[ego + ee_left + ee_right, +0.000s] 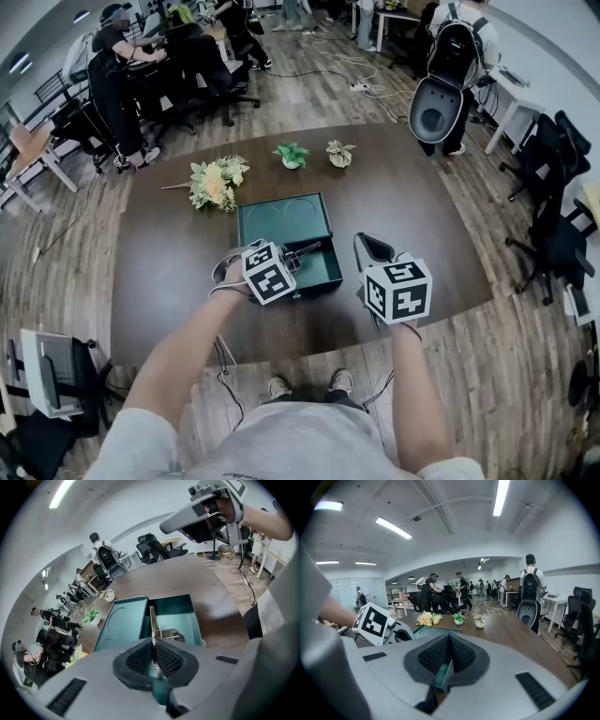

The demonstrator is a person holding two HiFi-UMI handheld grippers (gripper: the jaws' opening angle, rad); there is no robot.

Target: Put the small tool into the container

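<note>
Table point(169, 244): dark brown, taking up most of the head view. A flower bunch point(217, 181) is lying toward 11 o'clock from centre.

Container point(334, 246): teal box, sitting at table centre with its lid lying flat open on the far side. The tray half is facing the person at 6 o'clock.

Right gripper point(449, 637): hovering at 3 to 4 o'clock of the container, apart from its wall. Its jaws are pressing together at the tips. A teal sliver is showing in the gap below the pads, probably the box seen through the gap. I am not seeing anything pinched there.

Left gripper point(153, 639): hanging over the container's 6 o'clock edge, its jaws clenching the small tool point(152, 620).

Small tool: a thin metal piece, sticking out past the pads toward 2 o'clock in the head view and hanging above the open tray. It is not yet resting on the tray floor.

Step in hand, as I am judging it: carrying is ending and placing is beginning. The next move is calling for lowering the left gripper into the tray half, clear of the lid. The jaws should then release so the tool lands inside the walls.
</note>
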